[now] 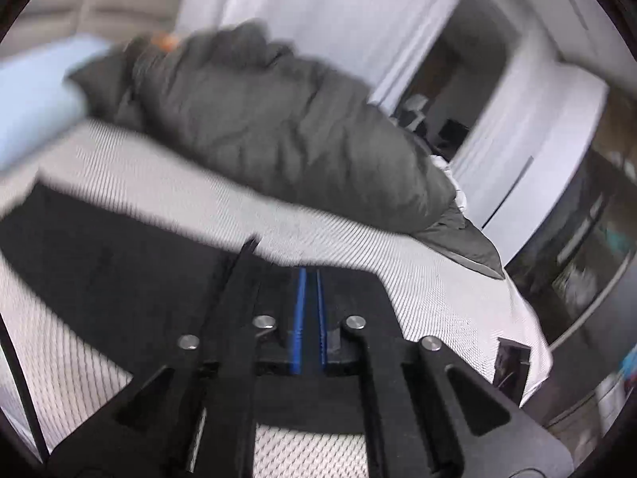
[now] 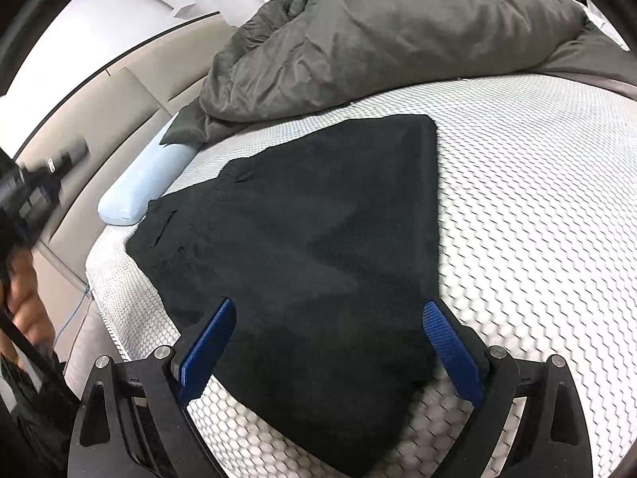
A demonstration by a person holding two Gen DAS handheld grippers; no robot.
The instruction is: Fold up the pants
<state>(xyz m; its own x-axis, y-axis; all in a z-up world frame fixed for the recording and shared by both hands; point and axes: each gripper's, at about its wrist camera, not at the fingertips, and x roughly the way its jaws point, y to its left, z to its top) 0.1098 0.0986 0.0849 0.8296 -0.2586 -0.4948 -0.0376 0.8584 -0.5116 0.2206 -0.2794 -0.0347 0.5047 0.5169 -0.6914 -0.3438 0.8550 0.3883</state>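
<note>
The black pants [image 2: 310,247] lie folded on the white mattress [image 2: 537,219]. My right gripper [image 2: 328,310] is open, its blue fingers [image 2: 207,342] spread wide just above the near part of the pants. In the left wrist view the pants [image 1: 119,275] lie as a dark band across the mattress. My left gripper [image 1: 311,275] has its blue pads close together over the pants' far edge; whether cloth is pinched between them I cannot tell. The left gripper also shows blurred at the left edge of the right wrist view [image 2: 28,195].
A grey duvet [image 2: 378,36] is heaped at the far side of the bed. A pale blue bolster [image 2: 147,183] lies along the beige headboard [image 2: 131,91]. A doorway [image 1: 458,91] and dark furniture [image 1: 589,247] stand beyond the bed's edge.
</note>
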